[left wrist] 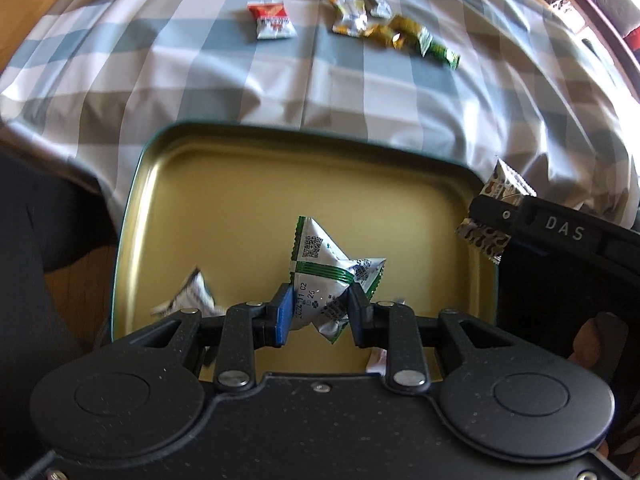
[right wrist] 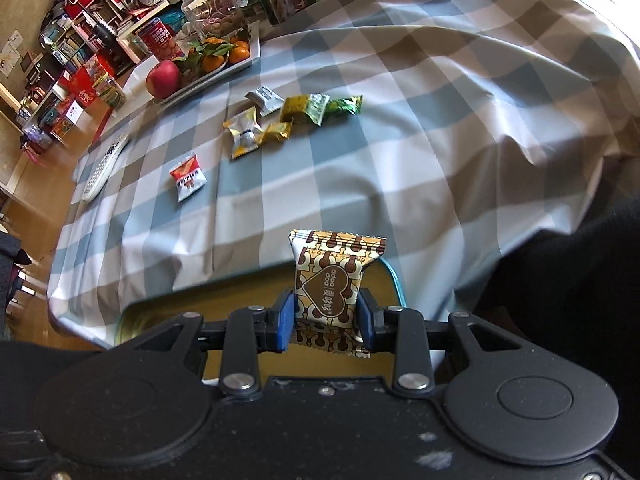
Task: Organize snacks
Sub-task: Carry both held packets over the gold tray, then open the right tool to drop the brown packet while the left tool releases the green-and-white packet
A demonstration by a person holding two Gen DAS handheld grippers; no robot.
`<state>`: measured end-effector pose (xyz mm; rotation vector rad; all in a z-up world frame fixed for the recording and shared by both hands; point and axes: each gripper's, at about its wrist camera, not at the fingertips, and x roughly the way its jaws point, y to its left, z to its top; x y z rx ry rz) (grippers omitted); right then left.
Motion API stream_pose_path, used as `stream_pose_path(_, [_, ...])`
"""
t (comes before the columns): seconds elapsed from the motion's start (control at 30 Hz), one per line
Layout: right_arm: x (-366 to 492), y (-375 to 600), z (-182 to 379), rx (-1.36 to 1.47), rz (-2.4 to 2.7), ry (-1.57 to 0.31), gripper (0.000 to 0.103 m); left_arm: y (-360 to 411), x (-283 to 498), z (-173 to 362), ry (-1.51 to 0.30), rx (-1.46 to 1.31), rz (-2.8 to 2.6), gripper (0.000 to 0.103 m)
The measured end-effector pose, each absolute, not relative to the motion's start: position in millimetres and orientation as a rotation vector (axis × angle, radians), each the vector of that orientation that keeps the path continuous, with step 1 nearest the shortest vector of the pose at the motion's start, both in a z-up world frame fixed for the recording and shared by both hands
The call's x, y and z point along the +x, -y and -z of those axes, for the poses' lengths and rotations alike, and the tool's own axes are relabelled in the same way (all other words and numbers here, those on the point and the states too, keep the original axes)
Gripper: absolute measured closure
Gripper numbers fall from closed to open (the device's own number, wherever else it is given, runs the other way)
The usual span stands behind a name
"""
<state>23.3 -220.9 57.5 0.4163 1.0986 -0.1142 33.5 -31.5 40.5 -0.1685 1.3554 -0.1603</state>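
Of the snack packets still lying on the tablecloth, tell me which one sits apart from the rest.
The red and white packet. It lies alone toward the remote, while the gold, silver and green packets cluster together.

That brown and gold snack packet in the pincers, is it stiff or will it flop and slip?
The brown-and-gold packet stands upright between the right gripper's pads, so it probably holds its shape fairly well. Its glossy wrapper looks slippery, so a light grip might let it slide. It is probably very light.
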Motion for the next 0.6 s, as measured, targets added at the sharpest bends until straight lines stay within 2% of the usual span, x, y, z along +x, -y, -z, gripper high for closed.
stream_pose_path(0.47, [9, 220, -36, 0.418, 0.058, -1.094, 0.069, 28, 10, -28, -1.373, -0.166, 0.082, 0.065])
stream_pose_path(0.6, [8, 215, -35, 0.396, 0.032, -1.094, 0.069, 27, 11, -26, -1.381, -0.172, 0.074, 0.061])
